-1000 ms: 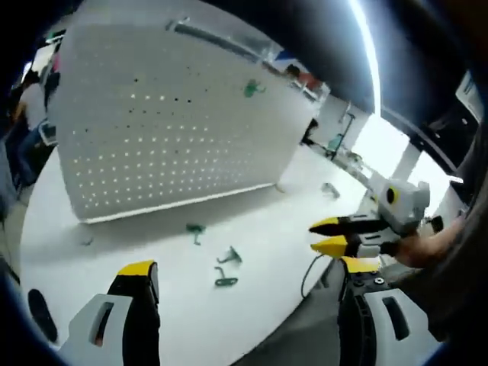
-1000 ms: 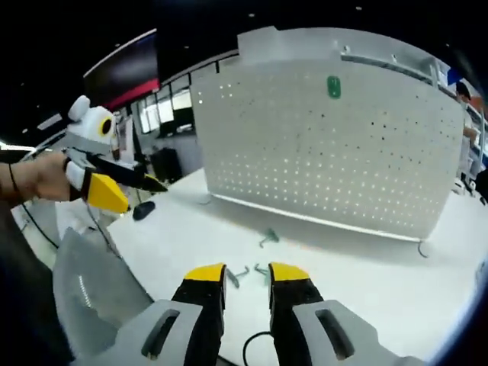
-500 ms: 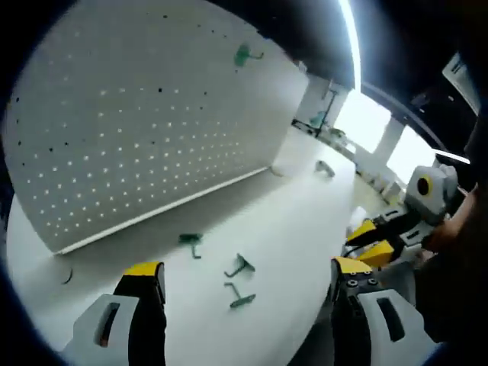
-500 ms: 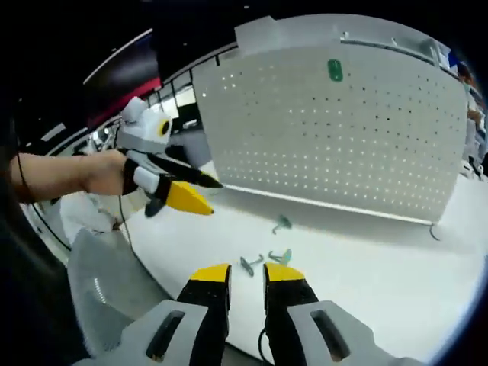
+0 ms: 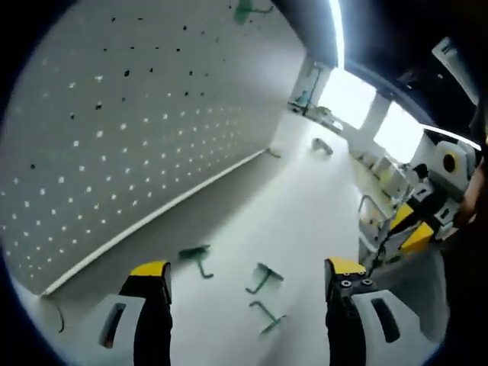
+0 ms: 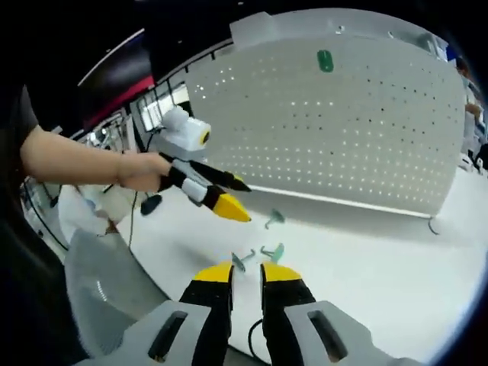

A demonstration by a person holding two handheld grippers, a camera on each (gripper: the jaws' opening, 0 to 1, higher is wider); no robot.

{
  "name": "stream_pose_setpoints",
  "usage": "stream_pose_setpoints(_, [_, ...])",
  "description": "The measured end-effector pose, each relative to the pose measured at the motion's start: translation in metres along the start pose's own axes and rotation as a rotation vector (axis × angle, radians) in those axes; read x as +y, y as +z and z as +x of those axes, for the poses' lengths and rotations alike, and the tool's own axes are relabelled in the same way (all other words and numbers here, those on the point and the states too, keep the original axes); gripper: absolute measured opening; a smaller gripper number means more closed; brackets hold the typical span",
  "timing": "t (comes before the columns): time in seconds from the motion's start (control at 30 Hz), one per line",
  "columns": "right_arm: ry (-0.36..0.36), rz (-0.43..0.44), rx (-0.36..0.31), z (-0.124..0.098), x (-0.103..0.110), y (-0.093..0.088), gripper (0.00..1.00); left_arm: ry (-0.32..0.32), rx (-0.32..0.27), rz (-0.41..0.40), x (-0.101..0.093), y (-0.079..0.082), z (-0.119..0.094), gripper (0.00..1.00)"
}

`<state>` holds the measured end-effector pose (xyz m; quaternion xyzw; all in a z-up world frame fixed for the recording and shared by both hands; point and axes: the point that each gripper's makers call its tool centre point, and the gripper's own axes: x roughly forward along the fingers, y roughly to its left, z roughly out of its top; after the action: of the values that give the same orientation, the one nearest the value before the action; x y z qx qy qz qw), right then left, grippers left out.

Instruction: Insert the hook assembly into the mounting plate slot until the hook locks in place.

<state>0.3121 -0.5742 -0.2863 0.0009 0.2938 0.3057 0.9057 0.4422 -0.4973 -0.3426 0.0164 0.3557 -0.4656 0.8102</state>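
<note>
**Left claw closes in on the hooks**

Swinging in over the table [image 6: 366,282], the left claw [image 6: 232,200] now hangs jaws wide above three green hooks [image 5: 263,276]. Right claw [image 6: 239,271] sits nearly shut, empty, low centre. Far behind, right gripper view catches the pegboard [image 6: 366,130] whole, one hook [image 6: 325,60] mounted up top.

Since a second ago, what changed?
The left gripper has reached in over the table toward the three green hooks, jaws wide open, holding nothing. The right gripper stayed nearly shut and empty. Hooks, pegboard and its mounted hook unmoved.
</note>
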Motion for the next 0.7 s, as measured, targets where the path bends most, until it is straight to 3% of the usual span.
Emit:
stream_pose_setpoints(0.5, [-0.027, 0.036, 0.029, 0.007, -0.019, -0.009, 0.09, -0.018, 0.065, 0.019, 0.037, -0.003, 0.041, 0.72])
stream_pose_setpoints(0.7, [-0.054, 0.078, 0.037, 0.006, -0.027, -0.017, 0.09, -0.052, 0.071, 0.069, 0.038, -0.001, 0.053, 0.62])
